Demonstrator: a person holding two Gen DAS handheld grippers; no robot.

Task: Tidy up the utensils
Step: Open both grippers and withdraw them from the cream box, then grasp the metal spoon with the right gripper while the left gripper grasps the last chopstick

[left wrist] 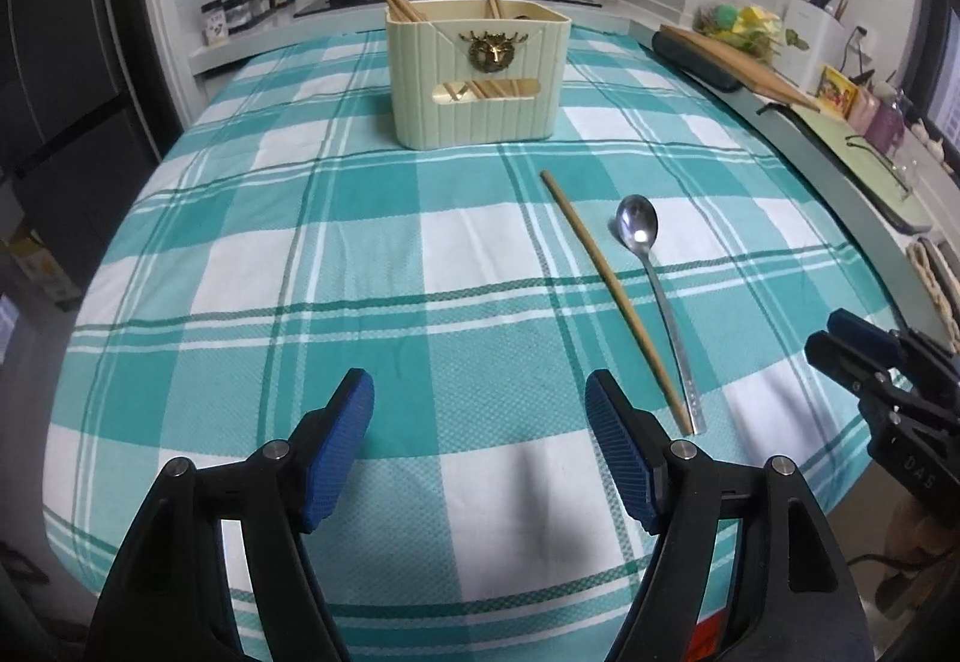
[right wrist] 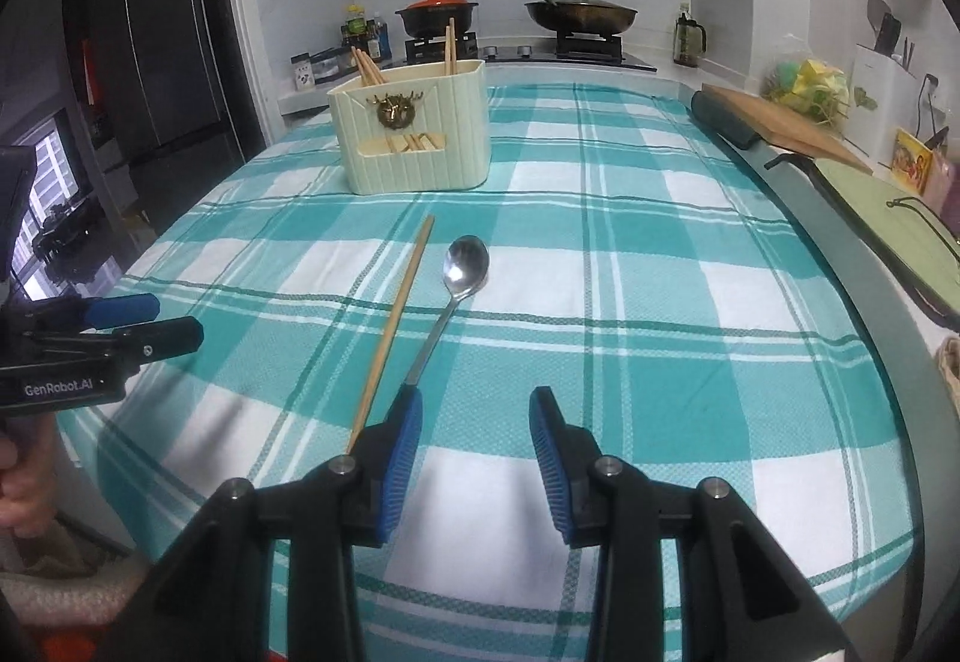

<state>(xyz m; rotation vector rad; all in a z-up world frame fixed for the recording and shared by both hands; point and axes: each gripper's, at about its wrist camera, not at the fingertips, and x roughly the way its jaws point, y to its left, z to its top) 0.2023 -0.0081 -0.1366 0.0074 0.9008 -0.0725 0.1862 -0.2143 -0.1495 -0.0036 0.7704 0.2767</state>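
A single wooden chopstick (left wrist: 615, 299) and a long-handled steel spoon (left wrist: 654, 290) lie side by side on the teal-and-white checked cloth of the tabletop (left wrist: 300, 302), their near ends almost touching. Beyond them stands a cream ribbed plastic utensil holder (left wrist: 477, 77) with several chopsticks leaning inside. Nothing lies between them and the holder. The right gripper (right wrist: 474, 458) hovers at the spoon's handle end, jaws apart; the left gripper (left wrist: 480, 452) waits to the left over bare cloth, jaws wide apart. A wooden cutting board (right wrist: 786, 125) lies along the right edge.
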